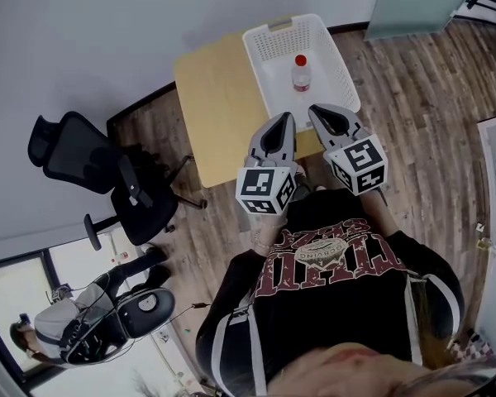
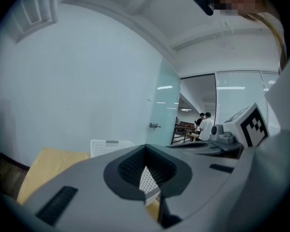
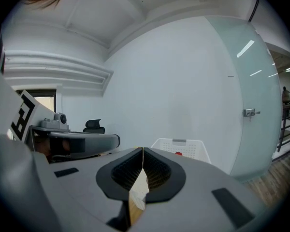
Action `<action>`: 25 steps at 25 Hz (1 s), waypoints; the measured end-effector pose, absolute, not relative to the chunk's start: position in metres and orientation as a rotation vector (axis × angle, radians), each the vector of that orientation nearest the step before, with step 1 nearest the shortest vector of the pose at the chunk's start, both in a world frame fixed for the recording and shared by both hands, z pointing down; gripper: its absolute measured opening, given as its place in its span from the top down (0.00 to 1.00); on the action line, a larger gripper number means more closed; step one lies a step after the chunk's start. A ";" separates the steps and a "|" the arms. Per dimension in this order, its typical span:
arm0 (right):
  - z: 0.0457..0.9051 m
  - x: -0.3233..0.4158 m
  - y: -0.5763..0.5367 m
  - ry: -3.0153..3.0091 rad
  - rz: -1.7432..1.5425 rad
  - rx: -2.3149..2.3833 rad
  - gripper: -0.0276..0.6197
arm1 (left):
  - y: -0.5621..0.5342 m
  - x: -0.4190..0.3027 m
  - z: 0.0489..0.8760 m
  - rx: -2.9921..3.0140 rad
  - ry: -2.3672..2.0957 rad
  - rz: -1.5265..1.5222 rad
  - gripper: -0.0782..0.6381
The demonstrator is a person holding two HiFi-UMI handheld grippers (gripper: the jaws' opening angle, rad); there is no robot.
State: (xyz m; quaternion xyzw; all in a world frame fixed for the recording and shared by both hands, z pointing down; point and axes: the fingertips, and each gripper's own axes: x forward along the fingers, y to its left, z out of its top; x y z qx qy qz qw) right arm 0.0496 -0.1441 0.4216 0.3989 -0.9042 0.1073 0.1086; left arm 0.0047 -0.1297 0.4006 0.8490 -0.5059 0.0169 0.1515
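Note:
A person in a black printed shirt holds both grippers side by side above the near edge of a small wooden table. My left gripper is shut with nothing between its jaws, which meet at the tip in the left gripper view. My right gripper is also shut and empty, its jaws closed to a thin line. Just beyond both tips stands a white plastic basket on the table. Inside it a small clear bottle with a red cap stands upright; only the cap shows over the basket rim.
A black office chair stands left of the table on the wood floor. A grey seat with a bag is at the lower left. A white wall runs behind the table. A frosted glass door lies to the right, people standing beyond it.

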 end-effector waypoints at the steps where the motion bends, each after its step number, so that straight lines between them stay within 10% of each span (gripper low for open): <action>1: 0.422 0.049 -0.147 -2.655 0.318 1.180 0.93 | -0.132 0.004 0.401 2.439 -1.445 0.050 0.83; 25: 0.441 0.023 -0.223 -2.551 0.336 1.333 0.93 | -0.215 -0.026 0.424 2.505 -1.267 0.100 0.82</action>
